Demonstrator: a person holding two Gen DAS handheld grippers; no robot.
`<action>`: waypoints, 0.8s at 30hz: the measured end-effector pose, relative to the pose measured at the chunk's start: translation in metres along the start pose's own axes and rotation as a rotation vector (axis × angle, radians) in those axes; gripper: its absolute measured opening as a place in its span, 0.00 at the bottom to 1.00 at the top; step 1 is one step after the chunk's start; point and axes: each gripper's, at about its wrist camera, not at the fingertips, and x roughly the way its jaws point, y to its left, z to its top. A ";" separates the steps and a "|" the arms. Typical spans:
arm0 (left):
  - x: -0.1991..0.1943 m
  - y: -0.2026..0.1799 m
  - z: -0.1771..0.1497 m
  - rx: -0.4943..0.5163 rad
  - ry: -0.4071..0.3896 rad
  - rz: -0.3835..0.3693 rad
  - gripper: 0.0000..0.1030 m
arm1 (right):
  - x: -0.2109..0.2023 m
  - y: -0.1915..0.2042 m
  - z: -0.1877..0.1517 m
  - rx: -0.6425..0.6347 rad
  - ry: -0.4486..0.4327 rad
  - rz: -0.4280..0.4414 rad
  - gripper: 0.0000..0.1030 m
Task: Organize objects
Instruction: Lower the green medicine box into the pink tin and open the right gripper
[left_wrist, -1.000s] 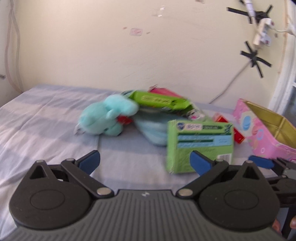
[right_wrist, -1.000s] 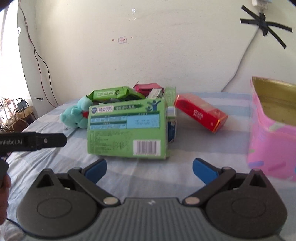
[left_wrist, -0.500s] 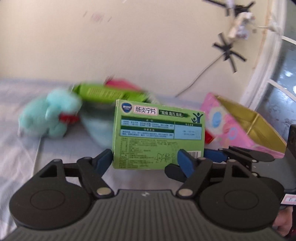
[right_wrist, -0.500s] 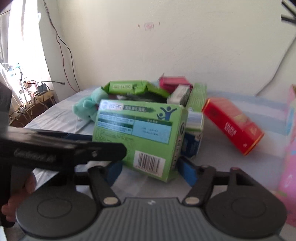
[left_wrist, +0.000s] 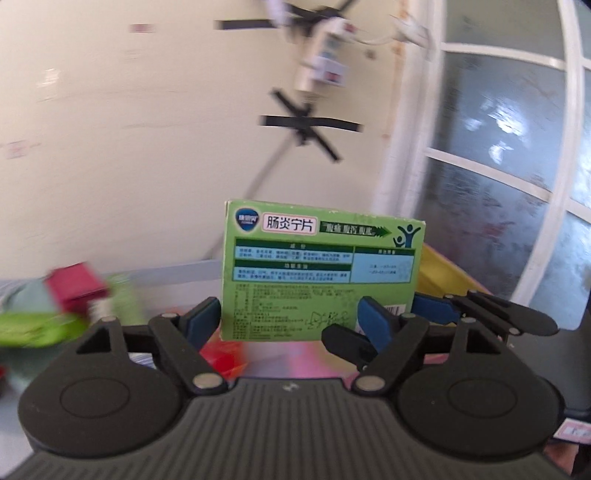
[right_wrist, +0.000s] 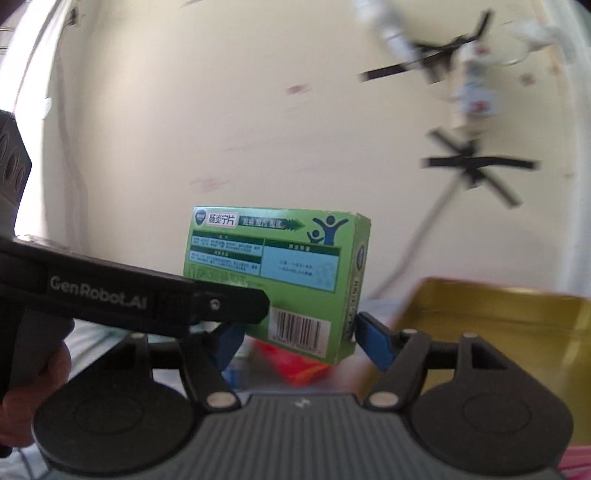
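Both tools, left (left_wrist: 290, 319) and right (right_wrist: 297, 339), clamp the green box (left_wrist: 321, 269) aloft mid-transfer; next comes lowering it into the pink tin (right_wrist: 491, 332).

Flat green cardboard medicine box (left_wrist: 321, 271), printed face and barcode forward, upright at frame centre, lifted; slightly tilted in the right-wrist view (right_wrist: 280, 273).

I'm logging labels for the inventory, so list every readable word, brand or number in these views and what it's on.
"肠炎宁片" on the green medicine box, in its top label.
"GenRobot.AI" on the left gripper, along its black finger.
Barcode on the box's lower front: digits too blurred to read.
Box's fine print, blue panels and side text: too small.
Wall stickers: blurred, unreadable.
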 end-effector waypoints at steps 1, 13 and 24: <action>0.008 -0.007 0.002 0.007 0.006 -0.022 0.80 | -0.005 -0.011 -0.001 0.013 -0.006 -0.032 0.67; 0.056 -0.061 0.002 0.084 0.017 0.001 0.92 | -0.015 -0.100 -0.041 0.201 -0.010 -0.262 0.93; -0.033 0.029 -0.020 0.012 -0.064 0.224 0.94 | -0.035 -0.059 -0.033 0.221 -0.172 -0.189 0.84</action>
